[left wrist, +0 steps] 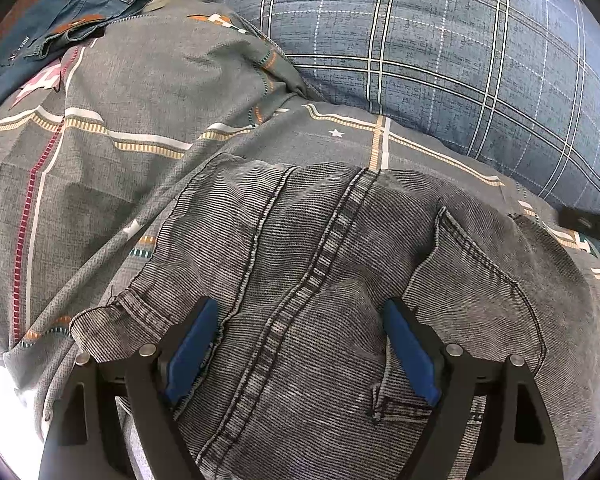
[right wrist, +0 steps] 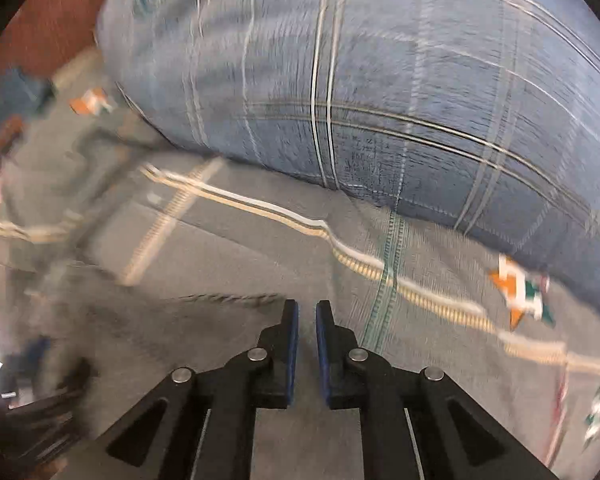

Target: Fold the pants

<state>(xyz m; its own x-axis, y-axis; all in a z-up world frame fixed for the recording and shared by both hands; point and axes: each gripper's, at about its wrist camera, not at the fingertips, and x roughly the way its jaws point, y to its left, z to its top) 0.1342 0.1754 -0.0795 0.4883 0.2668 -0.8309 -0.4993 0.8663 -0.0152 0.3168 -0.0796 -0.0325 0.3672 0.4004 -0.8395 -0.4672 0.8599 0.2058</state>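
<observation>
Left tool (left wrist: 300, 354) spread wide over grey corduroy-weave denim pants (left wrist: 340, 280), bunched on grey patterned bedsheet (left wrist: 120, 168). Right tool (right wrist: 307, 354) pressed together, empty, beside pants. Advised: pinch waistband corners, pull seams straight before folding. Beyond pants: blue plaid pillow (left wrist: 440, 40).

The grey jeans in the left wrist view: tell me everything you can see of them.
The grey washed-denim jeans lie bunched and partly folded on the grey patterned bedsheet, double-stitched seams running up the middle, a back pocket at right, a hem at lower left. The left gripper stands open over them, blue pads either side of a raised fold, not pinching it.
</observation>
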